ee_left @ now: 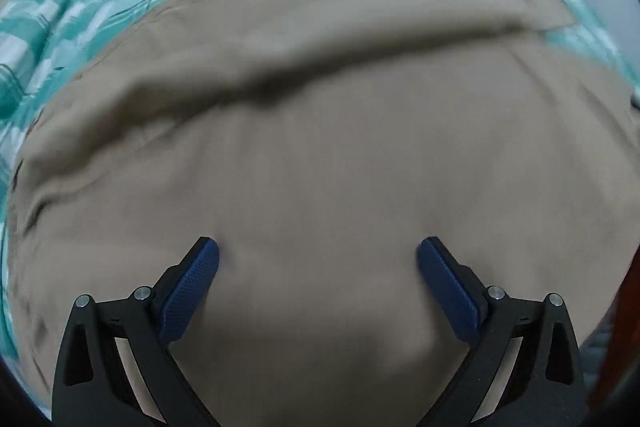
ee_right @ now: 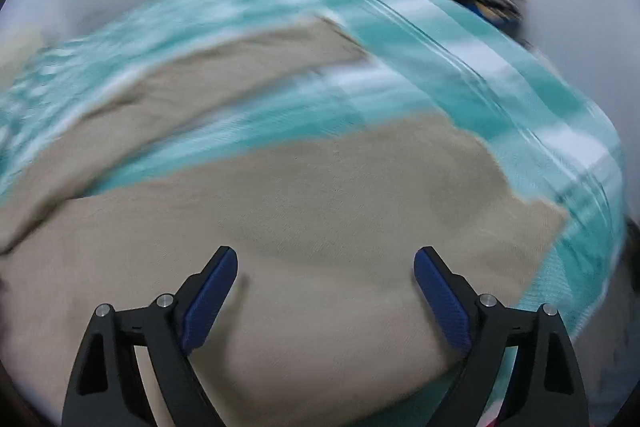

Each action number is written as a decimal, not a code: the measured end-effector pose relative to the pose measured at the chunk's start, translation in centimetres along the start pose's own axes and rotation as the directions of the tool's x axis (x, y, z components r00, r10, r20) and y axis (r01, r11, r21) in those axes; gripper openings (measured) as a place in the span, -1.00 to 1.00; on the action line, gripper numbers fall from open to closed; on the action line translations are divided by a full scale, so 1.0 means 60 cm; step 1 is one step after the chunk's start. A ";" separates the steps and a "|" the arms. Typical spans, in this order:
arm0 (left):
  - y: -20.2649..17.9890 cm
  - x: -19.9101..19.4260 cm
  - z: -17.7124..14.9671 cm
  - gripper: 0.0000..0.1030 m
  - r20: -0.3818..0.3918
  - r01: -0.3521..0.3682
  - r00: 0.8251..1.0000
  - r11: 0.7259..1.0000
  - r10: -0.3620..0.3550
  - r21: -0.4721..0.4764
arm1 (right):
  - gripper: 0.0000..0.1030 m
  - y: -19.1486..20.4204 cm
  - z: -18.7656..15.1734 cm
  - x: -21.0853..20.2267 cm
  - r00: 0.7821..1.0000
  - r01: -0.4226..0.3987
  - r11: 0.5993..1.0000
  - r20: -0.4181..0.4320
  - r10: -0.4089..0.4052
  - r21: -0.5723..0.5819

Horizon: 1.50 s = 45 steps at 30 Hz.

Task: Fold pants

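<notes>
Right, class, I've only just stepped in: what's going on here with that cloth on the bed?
A person holding a gripper in each hand is folding tan pants spread on a teal checked bedsheet. Both the left gripper and the right gripper hang over the fabric with fingers wide apart, gripping nothing. In the right view the two legs lie apart with sheet showing between them. The pictures are blurred.

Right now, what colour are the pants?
Tan pants, clearest in the left wrist view.
</notes>
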<state>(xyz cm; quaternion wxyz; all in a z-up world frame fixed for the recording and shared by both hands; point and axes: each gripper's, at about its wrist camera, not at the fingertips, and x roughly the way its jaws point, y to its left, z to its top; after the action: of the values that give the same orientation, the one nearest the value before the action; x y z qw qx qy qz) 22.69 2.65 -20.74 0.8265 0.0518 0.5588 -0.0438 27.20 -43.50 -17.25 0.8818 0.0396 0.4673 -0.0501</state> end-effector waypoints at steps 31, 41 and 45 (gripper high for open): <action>0.162 0.128 0.213 0.95 0.059 -0.129 0.987 0.947 0.152 -0.293 | 0.96 0.517 0.147 0.074 0.789 -0.614 0.687 -0.315 0.528 -0.389; 0.158 0.140 0.152 0.98 0.199 -0.088 0.969 0.955 0.149 -0.284 | 0.29 0.273 0.289 0.294 0.884 -0.465 0.780 -0.268 0.383 -0.420; 0.160 0.135 0.157 0.98 0.213 -0.085 0.965 0.954 0.150 -0.287 | 0.50 0.054 0.368 0.338 0.980 -0.139 0.942 -0.182 0.086 -0.305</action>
<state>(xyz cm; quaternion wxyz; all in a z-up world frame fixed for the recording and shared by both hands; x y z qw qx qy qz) 35.61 10.75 -24.39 0.8865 -0.0360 0.4547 0.0780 57.01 -43.90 -21.60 0.8360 -0.0715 0.5382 0.0794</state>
